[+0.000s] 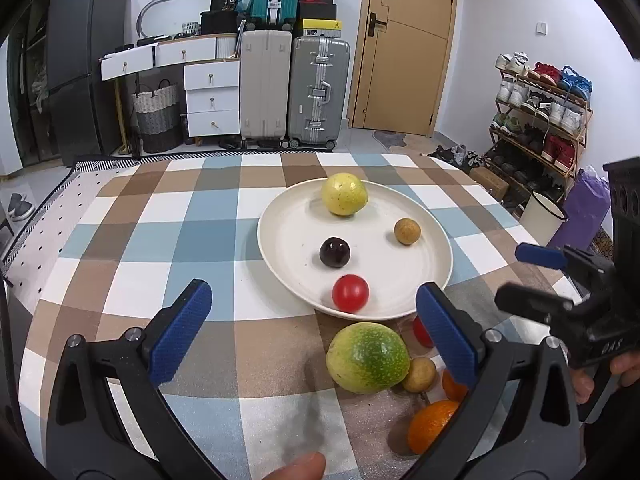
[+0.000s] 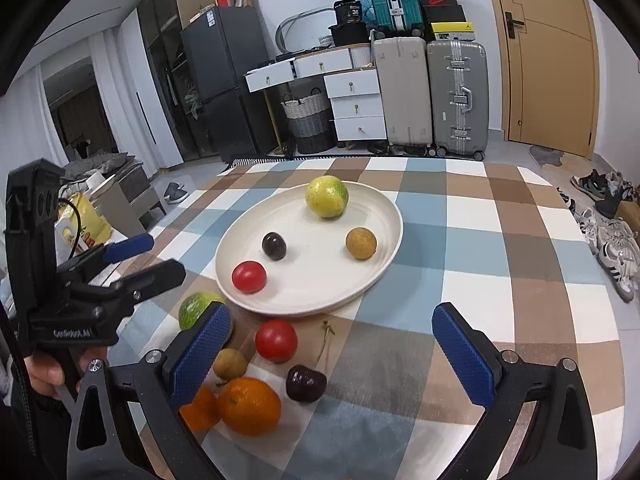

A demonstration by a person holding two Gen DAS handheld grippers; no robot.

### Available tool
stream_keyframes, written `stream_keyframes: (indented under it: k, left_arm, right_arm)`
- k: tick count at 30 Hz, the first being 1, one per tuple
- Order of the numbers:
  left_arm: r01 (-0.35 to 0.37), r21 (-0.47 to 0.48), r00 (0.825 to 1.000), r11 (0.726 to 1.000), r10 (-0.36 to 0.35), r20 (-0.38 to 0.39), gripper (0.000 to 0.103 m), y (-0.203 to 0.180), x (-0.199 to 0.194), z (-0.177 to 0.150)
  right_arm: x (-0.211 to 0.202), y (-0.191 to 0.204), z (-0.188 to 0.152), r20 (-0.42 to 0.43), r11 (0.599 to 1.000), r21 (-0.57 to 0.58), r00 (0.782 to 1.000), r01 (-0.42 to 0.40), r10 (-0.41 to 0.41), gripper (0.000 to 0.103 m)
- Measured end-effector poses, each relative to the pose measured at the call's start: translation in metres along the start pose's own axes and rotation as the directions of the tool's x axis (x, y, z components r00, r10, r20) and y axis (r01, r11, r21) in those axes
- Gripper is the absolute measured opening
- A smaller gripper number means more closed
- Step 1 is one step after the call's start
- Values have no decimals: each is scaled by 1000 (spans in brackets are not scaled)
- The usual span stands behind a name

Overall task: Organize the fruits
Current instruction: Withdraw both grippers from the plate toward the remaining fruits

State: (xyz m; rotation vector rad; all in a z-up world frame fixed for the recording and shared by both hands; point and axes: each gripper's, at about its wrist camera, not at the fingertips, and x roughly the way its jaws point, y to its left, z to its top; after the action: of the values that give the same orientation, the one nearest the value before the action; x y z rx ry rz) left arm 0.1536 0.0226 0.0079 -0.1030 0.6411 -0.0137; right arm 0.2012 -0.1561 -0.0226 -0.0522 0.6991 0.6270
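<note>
A white plate [image 1: 404, 216] [image 2: 380, 216] on the checked tablecloth holds a yellow-green fruit [image 1: 344, 193] [image 2: 326, 196], a brown longan [image 1: 407, 231] [image 2: 361, 243], a dark cherry [image 1: 334, 252] [image 2: 274, 246] and a red tomato [image 1: 350, 293] [image 2: 249, 276]. In front of the plate lie a green-yellow fruit [image 1: 367, 357] [image 2: 196, 307], a longan [image 1: 419, 374] [image 2: 230, 364], a red tomato [image 2: 276, 340], a dark cherry [image 2: 305, 382] and two oranges [image 1: 431, 426] [image 2: 249, 405]. My left gripper [image 1: 312, 332] is open above the green-yellow fruit. My right gripper [image 2: 332, 344] is open above the loose fruits.
Suitcases [image 1: 294, 92], white drawers [image 1: 212, 98], a woven basket [image 1: 157, 114] and a dark fridge [image 1: 80, 72] stand behind the table. A shoe rack [image 1: 540, 120] is at the right. The right gripper's body [image 1: 580, 308] hangs just right of the loose fruits.
</note>
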Motion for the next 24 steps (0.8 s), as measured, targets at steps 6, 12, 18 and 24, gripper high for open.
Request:
stream_keyframes:
  k: [6,12,18,24]
  left_arm:
    - [6,20,1000,1000,-6,-14,102,-5,0,-3]
    - [7,32,1000,999,-6,-27,102,-8,1,-5]
    - [21,35,999,999,-19,-48,102,-9,0,-14]
    - [20,30,996,999,-18,-86,102,-7,2,-26]
  right_arm:
    - [-6,0,-9,-22,1000,-14,1000,-1,0,102]
    - [-12,-8,-18,-39,1000,7,999,-3,3,102]
    - [-7,-12,-22,-70,1000,-6,997,19,-19,102]
    - [-1,-12,-26,-107,999,-14,994,30,-31,102]
